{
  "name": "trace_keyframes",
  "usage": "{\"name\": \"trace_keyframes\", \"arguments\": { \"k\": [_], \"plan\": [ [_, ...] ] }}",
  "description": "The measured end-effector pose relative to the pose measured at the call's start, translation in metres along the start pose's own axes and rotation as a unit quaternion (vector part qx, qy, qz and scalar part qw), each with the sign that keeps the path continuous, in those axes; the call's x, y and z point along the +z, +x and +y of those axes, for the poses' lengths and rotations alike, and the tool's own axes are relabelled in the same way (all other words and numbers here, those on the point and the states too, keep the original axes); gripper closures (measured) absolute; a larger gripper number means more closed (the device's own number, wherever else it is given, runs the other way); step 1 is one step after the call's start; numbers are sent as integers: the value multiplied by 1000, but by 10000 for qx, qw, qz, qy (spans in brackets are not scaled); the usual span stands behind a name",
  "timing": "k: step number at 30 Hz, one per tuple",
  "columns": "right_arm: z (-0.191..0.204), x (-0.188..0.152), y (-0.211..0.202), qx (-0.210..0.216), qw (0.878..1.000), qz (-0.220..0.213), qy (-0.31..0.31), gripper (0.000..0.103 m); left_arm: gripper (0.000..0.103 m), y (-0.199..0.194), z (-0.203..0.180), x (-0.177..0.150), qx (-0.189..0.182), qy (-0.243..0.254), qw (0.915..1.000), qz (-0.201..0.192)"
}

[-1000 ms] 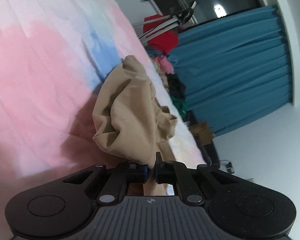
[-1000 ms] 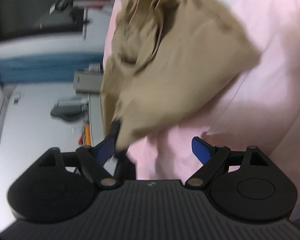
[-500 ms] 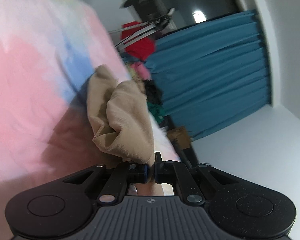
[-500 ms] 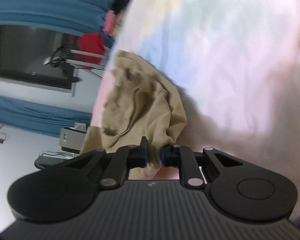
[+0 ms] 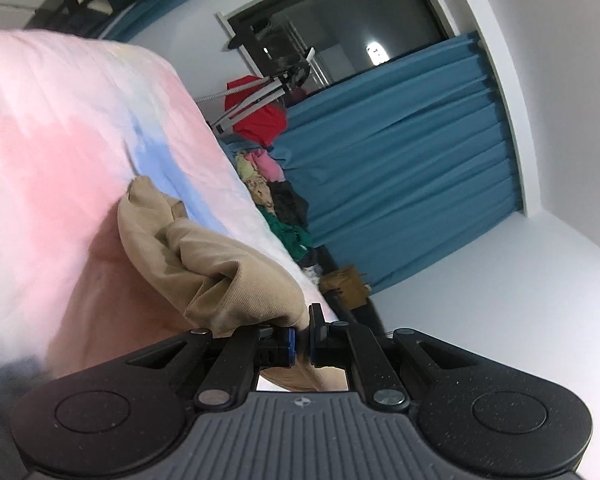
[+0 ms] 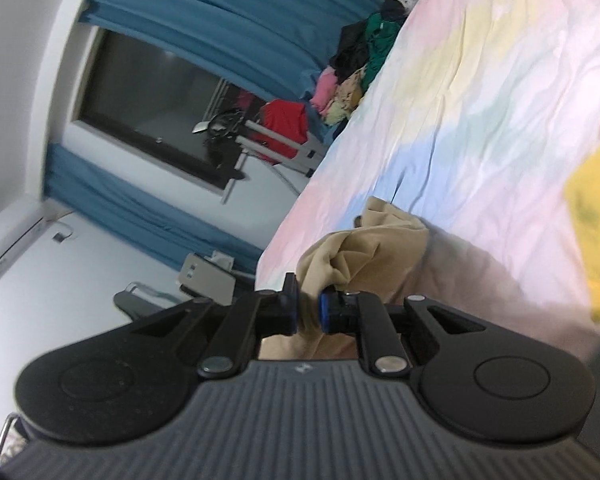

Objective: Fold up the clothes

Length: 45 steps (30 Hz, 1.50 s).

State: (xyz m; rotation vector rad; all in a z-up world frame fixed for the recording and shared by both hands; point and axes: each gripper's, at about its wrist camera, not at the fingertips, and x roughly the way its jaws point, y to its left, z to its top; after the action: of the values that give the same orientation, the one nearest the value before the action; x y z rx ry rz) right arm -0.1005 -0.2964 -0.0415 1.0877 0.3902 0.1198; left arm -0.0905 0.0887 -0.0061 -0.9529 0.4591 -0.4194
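Note:
A crumpled tan garment (image 5: pixel 204 264) hangs bunched over the pastel tie-dye bedsheet (image 5: pixel 52 148). My left gripper (image 5: pixel 302 338) is shut on one edge of it, with cloth pinched between the blue pads. In the right wrist view the same tan garment (image 6: pixel 364 248) trails from my right gripper (image 6: pixel 309 312), which is shut on another part of the fabric. Both views are tilted, and the cloth is lifted off the sheet at the held ends. Its far fold still rests on the bedsheet (image 6: pixel 480 92).
A yellow garment (image 6: pixel 596 216) lies on the bed at the right. A pile of mixed clothes (image 5: pixel 276 196) sits along the bed's far edge, by the blue curtain (image 5: pixel 400 160). A red cloth (image 6: pixel 284 120) hangs over a metal rack near a dark window.
My right gripper went from wide open to shut on the tan garment. Both grippers have risen and pulled back with the cloth, which now looks smaller and more stretched out.

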Motion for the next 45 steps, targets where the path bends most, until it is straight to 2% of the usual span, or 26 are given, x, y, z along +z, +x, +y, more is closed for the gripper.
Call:
{"name": "trace_keyframes", "arguments": {
  "k": [4,7,11,14,18,22,27,29,33,35,39,40,41,42,43,44,45],
  "plan": [
    [-3,-2,-1,29,9999,101,26,90,94,-13,-4,-5,325,-81,9994,-134],
    [1,1,20,-22,9999,128,29,90,95,4,-1,3,456,-286,9983,-223],
    [-2,18,65,-203,9991,147,352,90,94,44,-5,28,723,-167,9971,-193],
    [0,32,107,-388,9986,140,341,90,94,89,-10,55,1362,48,9907,-18],
    [-1,41,166,-644,9974,282,152,90,94,152,8,90,1776,88,9840,77],
    [-19,48,215,-792,9956,463,185,89,93,194,39,103,2042,368,9778,283],
    [-53,50,255,-805,9940,717,196,89,93,234,87,99,2170,316,9745,481],
    [-64,50,264,-829,9930,813,239,89,93,246,95,98,2277,431,9711,570],
    [-77,53,282,-819,9923,908,207,88,92,259,94,99,2272,742,9696,520],
    [-80,54,289,-822,9916,980,199,88,92,265,92,97,2349,915,9663,516],
    [-84,57,295,-801,9905,1096,229,86,91,266,89,96,2338,897,9662,607],
    [-84,57,293,-752,9906,1117,230,85,88,265,87,97,2318,899,9665,641],
    [-83,58,291,-698,9908,1137,219,82,76,265,86,97,2253,936,9672,706],
    [-82,58,289,-643,9910,1157,209,74,56,266,84,97,2183,976,9679,773],
    [-79,59,286,-523,9919,1150,158,57,46,266,82,96,2099,1019,9692,790],
    [-73,58,281,-357,9930,1123,84,46,31,265,77,94,2046,1178,9685,791],
    [-67,58,278,-210,9939,1082,7,27,21,264,71,91,1995,1348,9673,791]
  ]
}}
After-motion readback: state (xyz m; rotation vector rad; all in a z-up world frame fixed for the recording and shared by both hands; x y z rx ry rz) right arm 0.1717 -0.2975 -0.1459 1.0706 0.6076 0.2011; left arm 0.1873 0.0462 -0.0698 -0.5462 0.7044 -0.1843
